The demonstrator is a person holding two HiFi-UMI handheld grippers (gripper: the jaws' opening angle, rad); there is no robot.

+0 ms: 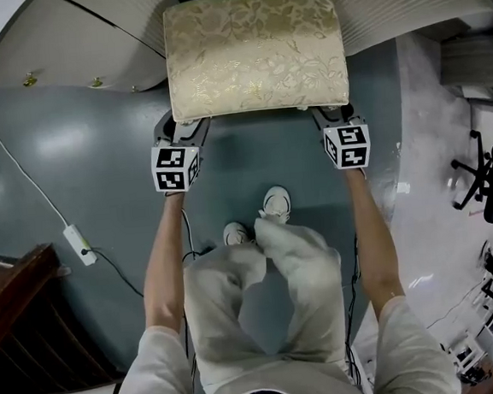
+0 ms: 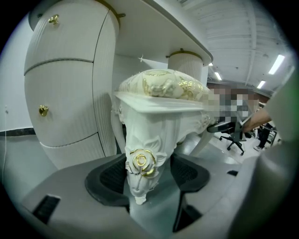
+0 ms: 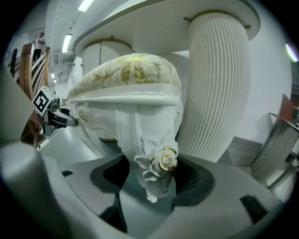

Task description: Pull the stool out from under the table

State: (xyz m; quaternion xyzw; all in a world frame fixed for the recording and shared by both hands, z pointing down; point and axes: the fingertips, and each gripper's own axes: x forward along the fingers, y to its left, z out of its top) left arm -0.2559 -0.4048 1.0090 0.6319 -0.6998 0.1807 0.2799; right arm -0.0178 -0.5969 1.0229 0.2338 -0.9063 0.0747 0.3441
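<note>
1. A stool [image 1: 255, 54] with a cream and gold brocade cushion [image 2: 163, 86] stands on a blue-grey floor [image 1: 81, 163], straight ahead of the person.
2. Its far end sits in the gap between the two ribbed pedestals of a white surface [image 1: 86, 34]. Its near edge faces the person's feet [image 1: 265, 212]. By my reading it is only partly out.
3. The left tongs [image 1: 187, 130] are closed on the near left leg [image 2: 140, 163]. The carved knee with its gold rose fills the space between the pads.
4. The right tongs [image 1: 329, 116] clamp the near right leg [image 3: 156, 163] in the same way, just below the seat rail.
5. Gripping both near corners probably keeps the pull even, so the stool slides straight back rather than swinging into a pedestal [image 3: 212, 84].
6. The legs give the tongs something narrow to close on. The broad cushion would not.
7. Both arms reach forward, leaving room to draw the stool towards the body.
</note>
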